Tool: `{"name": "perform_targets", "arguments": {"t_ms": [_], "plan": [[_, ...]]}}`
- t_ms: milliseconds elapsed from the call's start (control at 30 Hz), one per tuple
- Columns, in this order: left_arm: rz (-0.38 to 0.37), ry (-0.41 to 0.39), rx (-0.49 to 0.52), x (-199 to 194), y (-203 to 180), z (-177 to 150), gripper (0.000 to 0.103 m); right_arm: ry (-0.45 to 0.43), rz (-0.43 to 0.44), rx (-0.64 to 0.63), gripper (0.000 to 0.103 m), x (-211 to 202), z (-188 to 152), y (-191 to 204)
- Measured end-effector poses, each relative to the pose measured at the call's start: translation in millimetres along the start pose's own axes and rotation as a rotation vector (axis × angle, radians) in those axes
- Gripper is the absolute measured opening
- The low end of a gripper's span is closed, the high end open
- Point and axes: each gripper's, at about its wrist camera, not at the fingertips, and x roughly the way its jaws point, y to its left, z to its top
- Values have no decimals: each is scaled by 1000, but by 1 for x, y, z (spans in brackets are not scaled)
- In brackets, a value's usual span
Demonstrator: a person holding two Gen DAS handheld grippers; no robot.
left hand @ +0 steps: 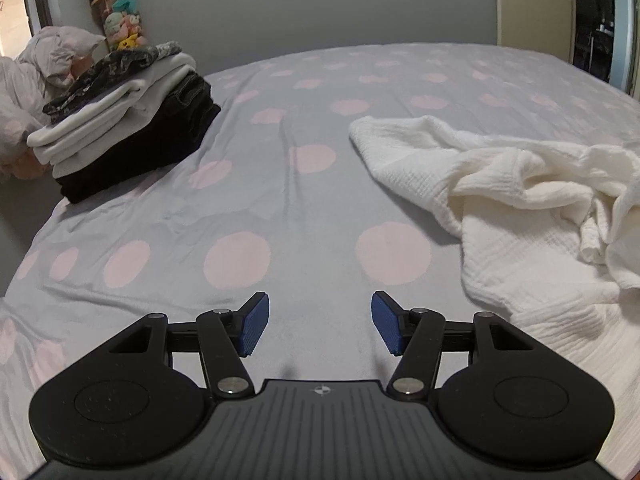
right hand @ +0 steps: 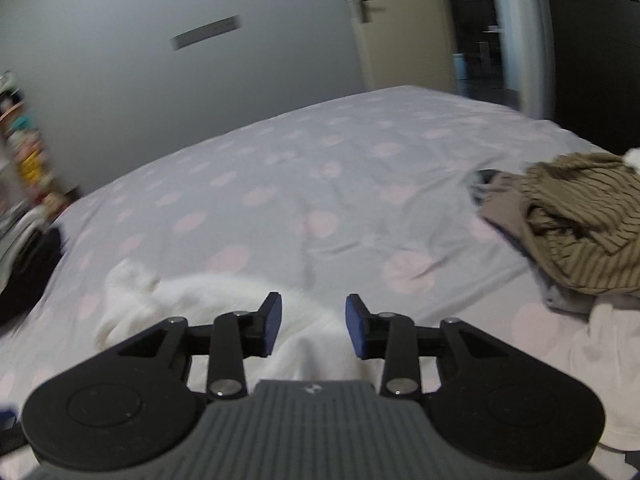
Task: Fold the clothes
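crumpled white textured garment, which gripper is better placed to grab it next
Right. The right gripper hangs open directly over the crumpled white textured garment, cloth between its jaws. The left gripper, also open, faces bare grey spotted bedsheet, garment off to its right.

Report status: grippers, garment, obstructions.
Left gripper open, empty, over bare bedsheet. Right gripper open above white garment, crumpled, unfolded. Folded stack far left; striped clothes right. Nothing in the way.

White waffle-weave garment (left hand: 520,200) — crumpled, unfolded, on the polka-dot bed's right side
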Motion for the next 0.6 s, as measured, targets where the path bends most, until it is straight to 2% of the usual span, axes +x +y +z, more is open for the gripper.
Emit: {"name": "perform_targets", "arguments": {"t_ms": [133,200,267,400,433,600], "plan": [[-88,-33,23,-11,-7,0,67,84,-40,-48,40,-7,-12,-1],[-140,-54,63,-19,-16,0,67,110,-46,-24,40,-12,-13,-9],[-182,-82,127,-30,-29,-1,68,124,-61,-10,40,-20,-11,-16],[-266,-135,269,-52,-64,-1,68,117,-181,-111,40,-33,-16,-21],[-286,-147,306,-56,-75,-2,68,121,-187,-110,40,-35,-18,-27],[-357,-184,466,-70,-126,-5,68,140,-176,20,40,-36,-25,-57]]}}
